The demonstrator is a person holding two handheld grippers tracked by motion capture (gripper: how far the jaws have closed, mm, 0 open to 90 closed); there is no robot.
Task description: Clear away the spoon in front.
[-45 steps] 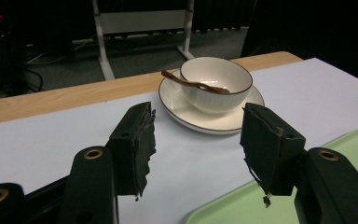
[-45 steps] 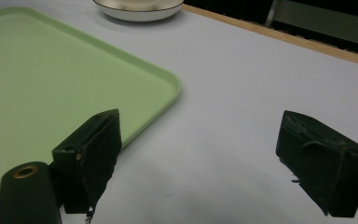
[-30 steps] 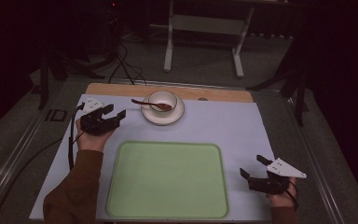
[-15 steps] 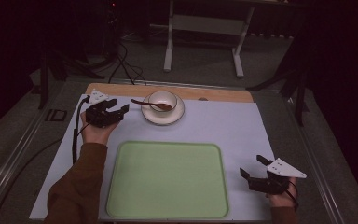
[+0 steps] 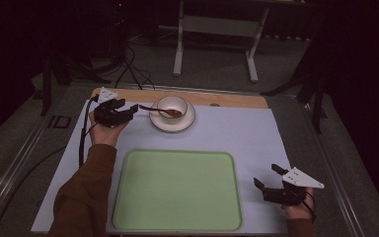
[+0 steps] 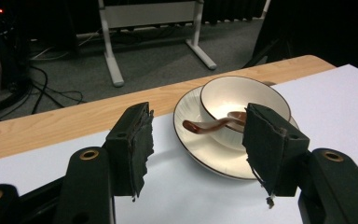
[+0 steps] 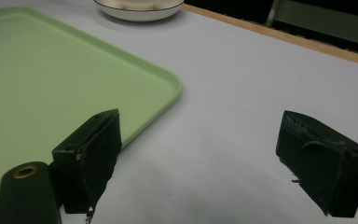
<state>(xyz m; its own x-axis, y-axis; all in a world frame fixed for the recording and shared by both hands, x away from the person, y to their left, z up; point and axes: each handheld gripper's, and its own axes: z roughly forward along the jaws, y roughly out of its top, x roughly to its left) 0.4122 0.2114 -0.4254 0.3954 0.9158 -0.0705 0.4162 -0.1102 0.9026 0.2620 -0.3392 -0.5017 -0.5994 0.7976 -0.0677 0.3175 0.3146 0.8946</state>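
Spoon (image 6: 214, 125) in white cup (image 6: 242, 100) on saucer (image 6: 200, 154), just beyond left gripper (image 6: 200, 140), jaws apart, nothing between.

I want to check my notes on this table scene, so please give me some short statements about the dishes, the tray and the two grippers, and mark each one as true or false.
1. The brown spoon lies in the cup with its handle sticking out over the rim. True.
2. The cup stands on the green tray. False: it stands on a white saucer beyond the tray, and nothing lies on the tray.
3. The left gripper has its jaws open beside the saucer. True.
4. The left gripper holds the spoon. False: its jaws are apart and touch nothing.
5. The right gripper is shut on the tray's edge. False: it is open, on the white mat beside the tray.
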